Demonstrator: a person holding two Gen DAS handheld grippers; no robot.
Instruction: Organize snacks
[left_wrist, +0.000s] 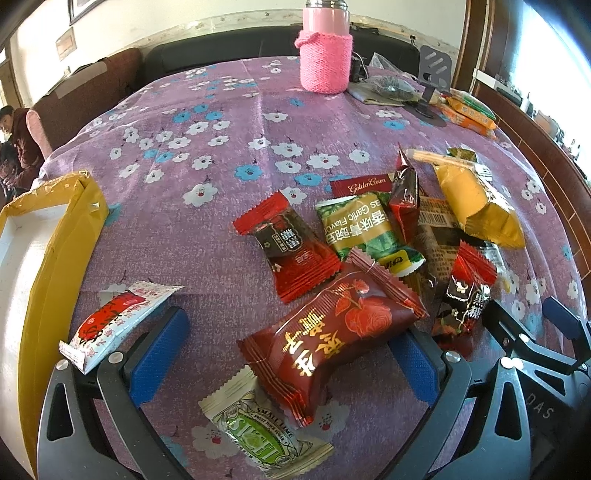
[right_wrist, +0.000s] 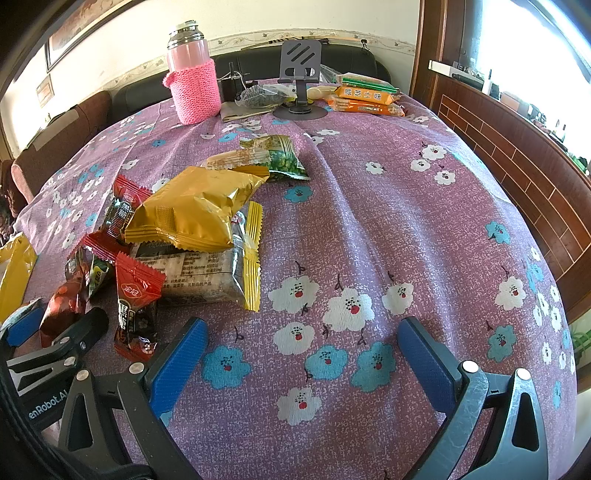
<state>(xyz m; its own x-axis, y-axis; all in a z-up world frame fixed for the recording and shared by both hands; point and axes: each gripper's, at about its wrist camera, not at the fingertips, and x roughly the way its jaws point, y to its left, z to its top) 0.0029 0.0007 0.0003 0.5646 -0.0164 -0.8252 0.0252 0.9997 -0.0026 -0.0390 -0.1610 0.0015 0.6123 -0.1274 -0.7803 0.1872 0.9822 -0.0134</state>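
Your left tool (left_wrist: 284, 354) stands released, its blue pads spread wide on either side of the dark red snack pack (left_wrist: 332, 332). The pack lies flat on the bench (left_wrist: 221, 155); its long axis runs diagonally from lower left to upper right in the left wrist view, with one crimped end pointing toward the snack pile. Whether the pads touch the pack cannot be told.

Just below it lies the lime candy packet (left_wrist: 264, 432), its long axis running from upper left to lower right. A white-and-red packet (left_wrist: 110, 321) rests against the outside of the left pad, next to the yellow-rimmed box (left_wrist: 59, 236) at the left edge.

Your right tool (right_wrist: 303, 354) is also released, holding nothing, with bare cloth between its pads. The pile sits to its left: the gold pouch (right_wrist: 192, 210) lies on top of a grey barcode-printed pack (right_wrist: 207, 273), with a red-and-black candy (right_wrist: 136, 306) near the left pad.

The bench carries a purple cloth printed with white and blue flowers. At the far side stand a pink flask in a knitted sleeve (right_wrist: 192, 81), a grey phone stand (right_wrist: 299, 74) and orange biscuit packs (right_wrist: 365, 99). A dark sofa and a pale wall lie behind; a bright window is at right.
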